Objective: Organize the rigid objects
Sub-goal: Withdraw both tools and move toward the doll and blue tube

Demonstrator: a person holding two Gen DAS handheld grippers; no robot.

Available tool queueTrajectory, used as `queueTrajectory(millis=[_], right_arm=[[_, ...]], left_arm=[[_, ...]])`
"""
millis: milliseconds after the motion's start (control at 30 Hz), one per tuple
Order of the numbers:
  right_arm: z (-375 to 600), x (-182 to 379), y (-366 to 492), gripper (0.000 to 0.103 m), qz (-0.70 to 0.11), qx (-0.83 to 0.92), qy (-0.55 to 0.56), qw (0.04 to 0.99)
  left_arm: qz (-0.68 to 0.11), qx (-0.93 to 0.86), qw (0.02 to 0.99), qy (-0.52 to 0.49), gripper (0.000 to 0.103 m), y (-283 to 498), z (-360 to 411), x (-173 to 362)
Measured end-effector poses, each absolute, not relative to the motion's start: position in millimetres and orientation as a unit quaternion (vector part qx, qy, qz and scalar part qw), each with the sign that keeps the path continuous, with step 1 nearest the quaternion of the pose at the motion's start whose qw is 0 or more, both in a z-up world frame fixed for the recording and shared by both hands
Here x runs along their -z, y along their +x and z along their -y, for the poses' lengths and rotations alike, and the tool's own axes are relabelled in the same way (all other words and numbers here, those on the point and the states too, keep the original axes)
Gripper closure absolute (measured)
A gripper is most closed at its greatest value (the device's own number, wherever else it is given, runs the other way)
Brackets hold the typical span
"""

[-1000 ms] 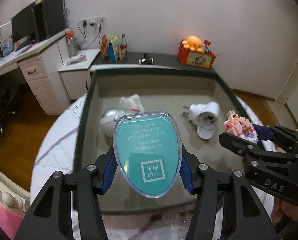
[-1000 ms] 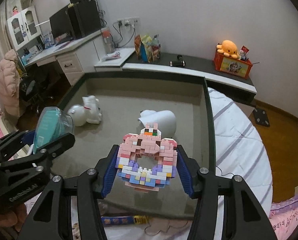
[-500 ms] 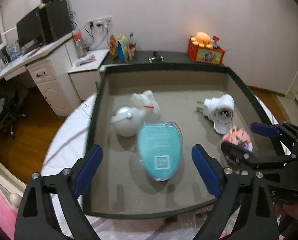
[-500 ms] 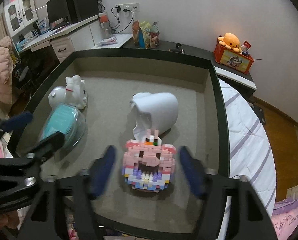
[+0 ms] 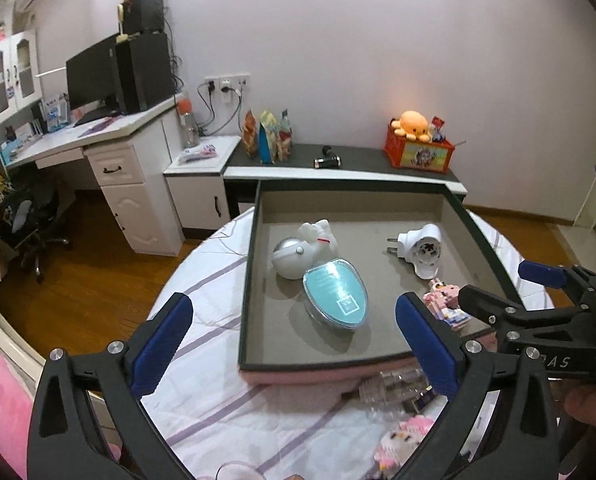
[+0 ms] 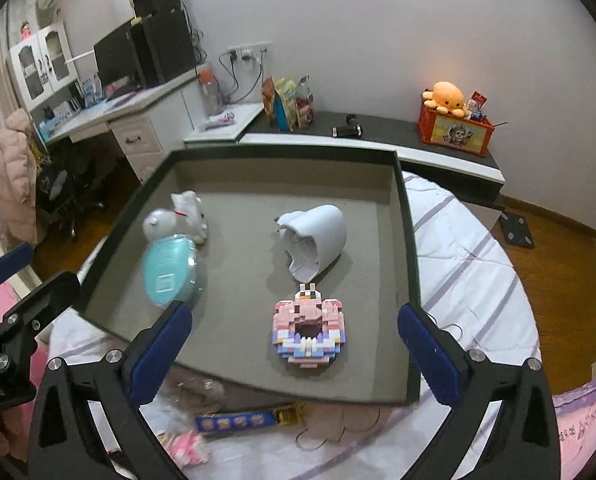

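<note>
Both the left claw point(image 5: 293, 336) and the right claw point(image 6: 293, 338) are opening wide, with nothing held. The teal case point(image 5: 335, 299) and pink brick toy point(image 6: 307, 330) are laid in the tray point(image 6: 408, 240). The toy could be knocked apart if bumped

A plain pale wall point(image 5: 378, 40) closes the room behind a low dark-topped cabinet point(image 5: 358, 158) that carries snack bags point(image 5: 267, 136) and a red box point(image 5: 418, 154) topped by an orange plush octopus point(image 5: 414, 122). To the left stands a white desk point(image 5: 97, 140) with drawers, a black monitor point(image 5: 91, 80) and a tall speaker point(image 5: 143, 70); a wall socket point(image 5: 226, 82) with plugged cables sits beside it. The floor is brown wood point(image 5: 89, 264). A bed with a white, purple-striped cover point(image 5: 201, 292) fills the foreground. A white glazed cupboard point(image 5: 7, 76) stands far left.
</note>
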State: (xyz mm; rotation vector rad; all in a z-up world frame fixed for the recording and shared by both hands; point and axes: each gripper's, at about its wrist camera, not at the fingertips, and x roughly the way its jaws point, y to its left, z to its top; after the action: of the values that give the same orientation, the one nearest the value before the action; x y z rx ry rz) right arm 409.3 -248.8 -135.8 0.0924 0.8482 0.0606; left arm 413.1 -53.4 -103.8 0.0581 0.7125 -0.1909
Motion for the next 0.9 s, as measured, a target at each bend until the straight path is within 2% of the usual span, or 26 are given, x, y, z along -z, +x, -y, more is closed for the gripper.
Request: queueTrajectory(millis=[900], right_arm=[[239,40,235,0.0,-0.272,-0.02,0.077,0.959]], left_arm=[[-0.259,0.088,0.962,0.012,0.0,255,29,42]])
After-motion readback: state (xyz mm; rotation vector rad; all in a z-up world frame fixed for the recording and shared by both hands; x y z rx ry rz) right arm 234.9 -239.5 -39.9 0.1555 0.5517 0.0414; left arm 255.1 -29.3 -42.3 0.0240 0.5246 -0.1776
